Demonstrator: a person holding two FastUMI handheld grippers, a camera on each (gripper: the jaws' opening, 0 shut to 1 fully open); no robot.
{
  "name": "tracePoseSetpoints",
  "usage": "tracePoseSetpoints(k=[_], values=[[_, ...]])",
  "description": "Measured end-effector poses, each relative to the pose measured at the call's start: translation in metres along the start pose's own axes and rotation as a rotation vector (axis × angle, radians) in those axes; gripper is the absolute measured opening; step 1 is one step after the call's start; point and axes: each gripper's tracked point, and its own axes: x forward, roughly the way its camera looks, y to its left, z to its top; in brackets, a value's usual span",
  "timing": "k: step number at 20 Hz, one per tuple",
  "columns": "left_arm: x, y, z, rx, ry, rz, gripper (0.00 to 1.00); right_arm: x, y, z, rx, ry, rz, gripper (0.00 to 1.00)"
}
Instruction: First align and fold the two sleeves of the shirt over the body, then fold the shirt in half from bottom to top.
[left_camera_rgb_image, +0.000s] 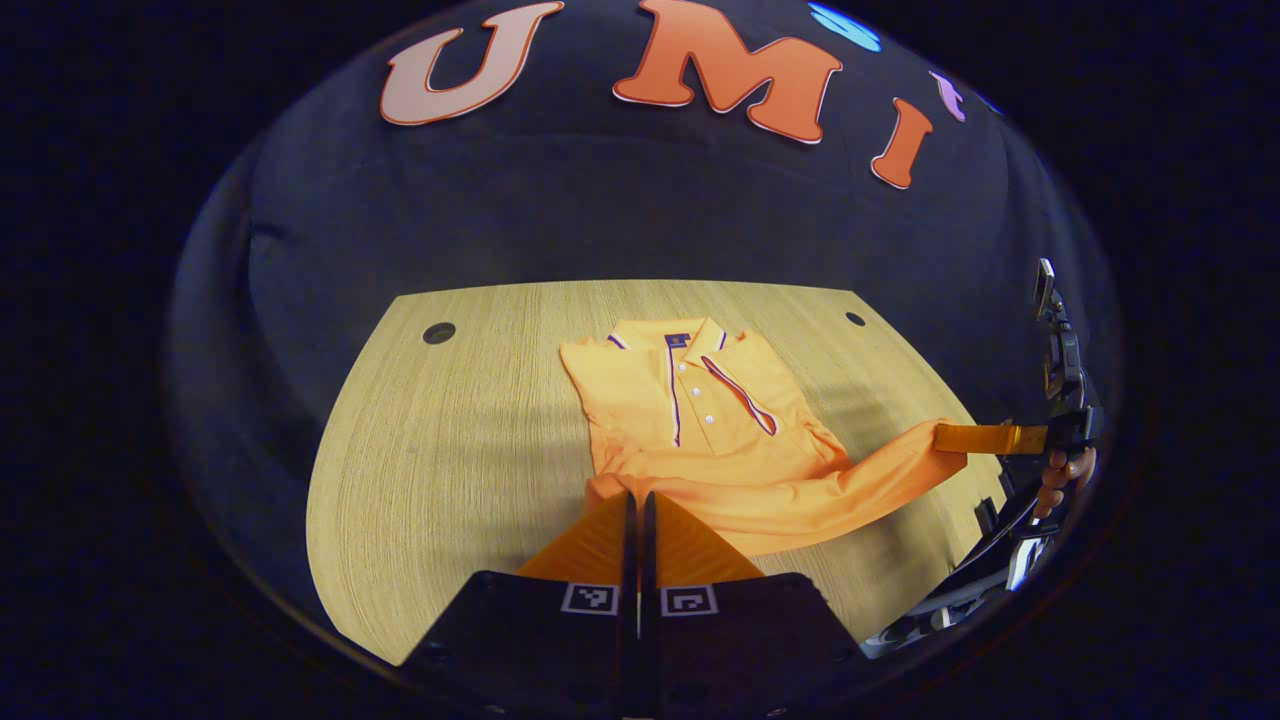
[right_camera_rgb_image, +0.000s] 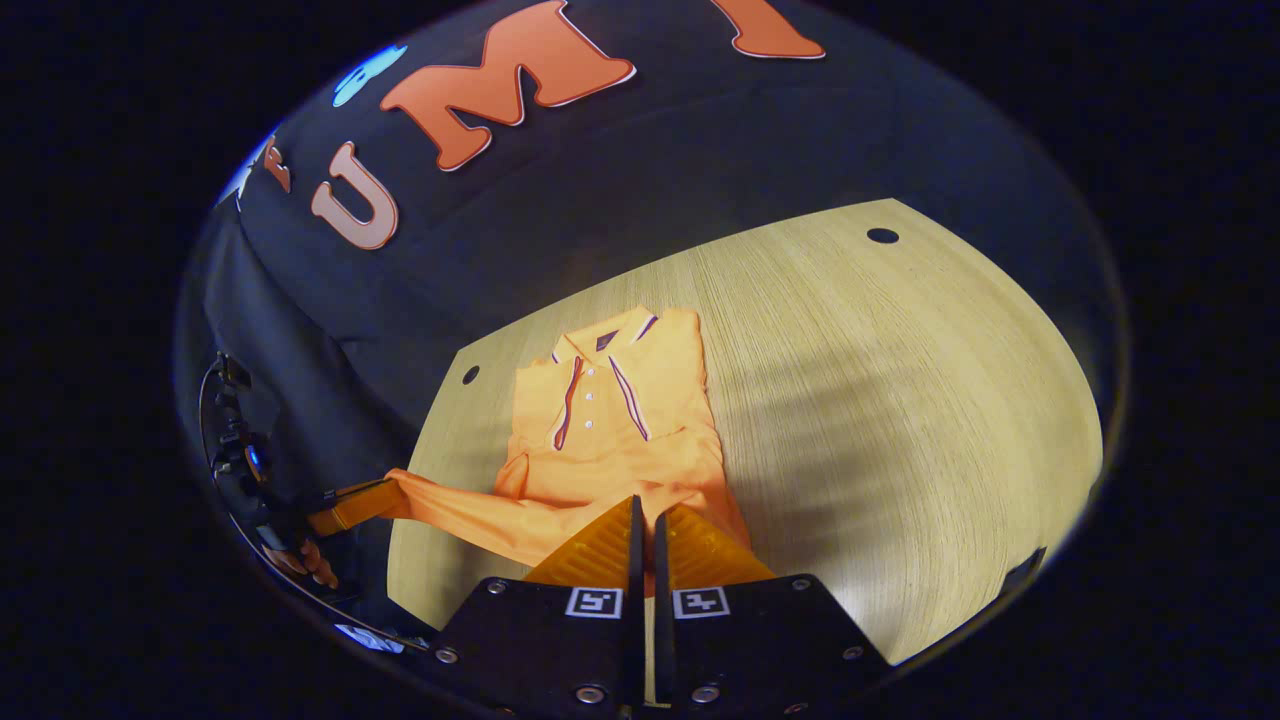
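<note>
Polo shirt (left_camera_rgb_image: 690, 420) lies collar-far on the wooden table (left_camera_rgb_image: 450, 450), sleeves folded over. Left gripper (left_camera_rgb_image: 637, 500) and right gripper (right_camera_rgb_image: 646, 520) each pinch a hem corner (raised): bottom-to-top fold underway; next, carry the hem to the collar evenly.

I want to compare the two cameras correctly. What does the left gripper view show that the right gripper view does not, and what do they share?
Left gripper view: the right hand-held gripper at the picture's right edge, pinching a lifted bottom corner of the shirt, with the hand that holds it.

Right gripper view: the left hand-held gripper at the picture's left edge, pinching the other bottom corner, and its hand.

Both: the shirt lying on the wooden table, collar at the far end, and each camera's own fingers closed on the bottom edge.
</note>
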Motion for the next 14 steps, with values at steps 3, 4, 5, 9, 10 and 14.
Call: tracePoseSetpoints(k=[3, 4, 5, 9, 10, 14], values=[[0.022, 0.013, 0.028, 0.009, -0.014, -0.003, 0.01, 0.018, 0.006, 0.027, -0.019, -0.015, -0.015, 0.04], [0.029, 0.015, 0.039, 0.013, -0.023, -0.004, 0.01, 0.025, 0.009, 0.038, -0.025, -0.023, -0.02, 0.04], [0.036, 0.019, 0.049, 0.021, -0.025, -0.004, 0.01, 0.031, 0.012, 0.047, -0.03, -0.026, -0.022, 0.05], [0.069, 0.036, 0.084, 0.023, -0.037, 0.003, 0.01, 0.062, 0.021, 0.082, -0.039, -0.033, -0.031, 0.04], [0.079, 0.04, 0.095, 0.022, -0.04, 0.004, 0.01, 0.069, 0.02, 0.091, -0.045, -0.035, -0.04, 0.04], [0.12, 0.053, 0.124, 0.016, -0.042, 0.008, 0.01, 0.108, 0.019, 0.126, -0.044, -0.039, -0.059, 0.04]])
